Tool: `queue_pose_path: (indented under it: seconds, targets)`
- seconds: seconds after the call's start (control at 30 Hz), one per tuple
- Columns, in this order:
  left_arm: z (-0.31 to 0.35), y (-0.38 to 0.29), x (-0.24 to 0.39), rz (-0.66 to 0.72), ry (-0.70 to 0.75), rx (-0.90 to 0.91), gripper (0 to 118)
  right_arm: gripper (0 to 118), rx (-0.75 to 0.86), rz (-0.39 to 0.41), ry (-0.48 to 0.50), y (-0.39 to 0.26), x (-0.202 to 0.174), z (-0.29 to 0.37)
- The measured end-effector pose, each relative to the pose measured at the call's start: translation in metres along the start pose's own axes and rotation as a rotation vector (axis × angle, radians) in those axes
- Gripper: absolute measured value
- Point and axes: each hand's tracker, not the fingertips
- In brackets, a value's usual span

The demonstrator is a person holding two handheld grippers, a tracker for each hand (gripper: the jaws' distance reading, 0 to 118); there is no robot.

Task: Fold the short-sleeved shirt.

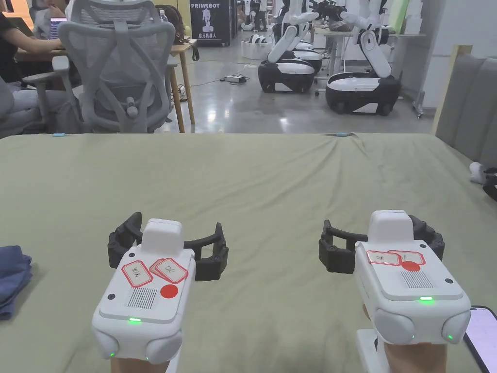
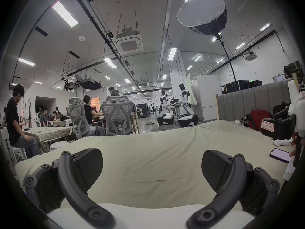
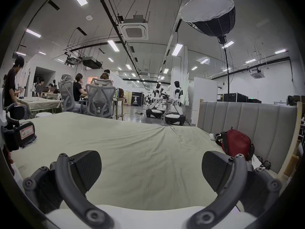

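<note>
You hold the left tool (image 1: 167, 243) and right tool (image 1: 381, 240) side by side, level, jaws spread wide, gripping nothing.

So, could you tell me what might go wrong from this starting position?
The blue garment lies bunched at the far left edge of the green sheet, beyond the open left gripper; dragging it over could wrinkle the sheet. The phone lies right beside the open right gripper and could be knocked.

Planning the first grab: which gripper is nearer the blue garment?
Left. The left gripper sits just right of the blue garment; the right gripper is far across the sheet.
</note>
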Motion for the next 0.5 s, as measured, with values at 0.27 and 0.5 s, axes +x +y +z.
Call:
queue_pose_path:
  seconds: [0.27, 0.5]
  targets:
    - [0.0005, -0.0019, 0.004, -0.01, -0.008, -0.005, 118, 118, -0.007, -0.003, 0.014, -0.0005, -0.0015, -0.0008]
    - [0.0003, -0.0032, 0.0067, -0.017, -0.004, 0.002, 118, 118, -0.017, -0.007, 0.012, -0.0031, -0.0017, 0.0003]
